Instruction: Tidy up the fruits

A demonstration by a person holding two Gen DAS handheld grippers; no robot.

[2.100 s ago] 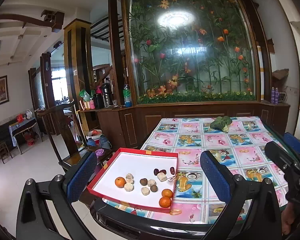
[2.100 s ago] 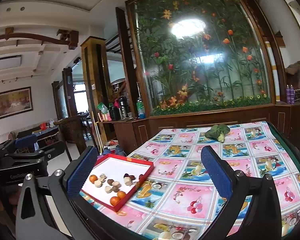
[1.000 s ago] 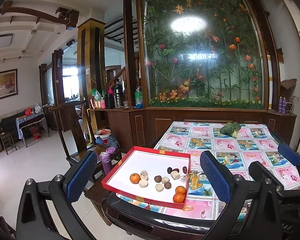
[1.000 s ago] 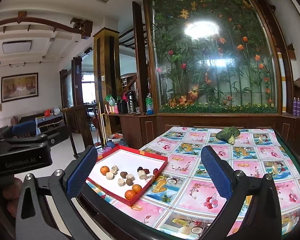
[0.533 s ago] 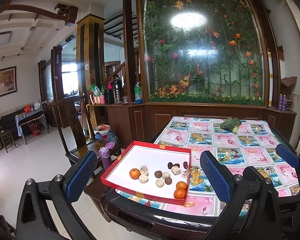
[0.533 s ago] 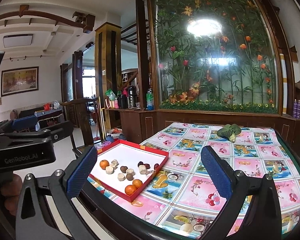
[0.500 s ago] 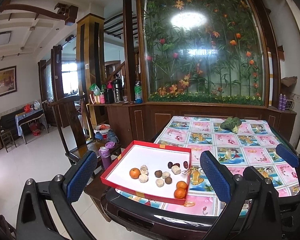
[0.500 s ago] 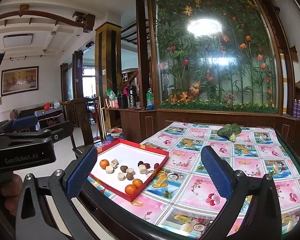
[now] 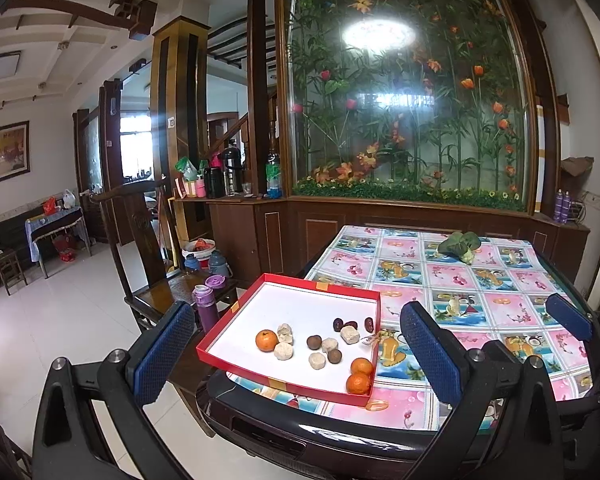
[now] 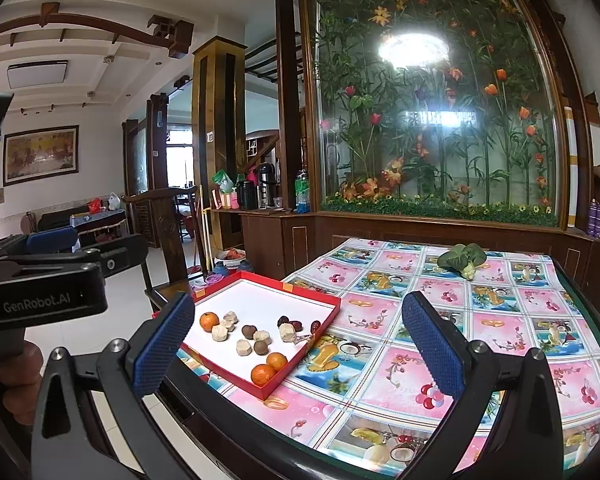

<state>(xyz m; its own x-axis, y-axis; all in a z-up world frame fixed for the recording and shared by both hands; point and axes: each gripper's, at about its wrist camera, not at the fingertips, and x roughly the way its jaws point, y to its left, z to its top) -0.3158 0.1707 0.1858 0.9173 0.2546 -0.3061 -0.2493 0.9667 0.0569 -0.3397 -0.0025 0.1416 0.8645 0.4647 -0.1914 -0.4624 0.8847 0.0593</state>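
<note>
The only lettering I can read is "GenRobot.AI", in pale letters on the black body of my left gripper (image 10: 50,276), which shows at the left edge of my right wrist view, to the left of the red tray (image 10: 300,354). The framed picture (image 10: 40,154) on the far wall, well beyond that tray, carries a line of marks along its top, but they are too small and blurred for me to make out. The labels on the bottles (image 10: 302,196) on the sideboard behind the tray are likewise illegible. The tablecloth (image 10: 500,320) under the tray has printed fruit pictures only, with no words I can read.
</note>
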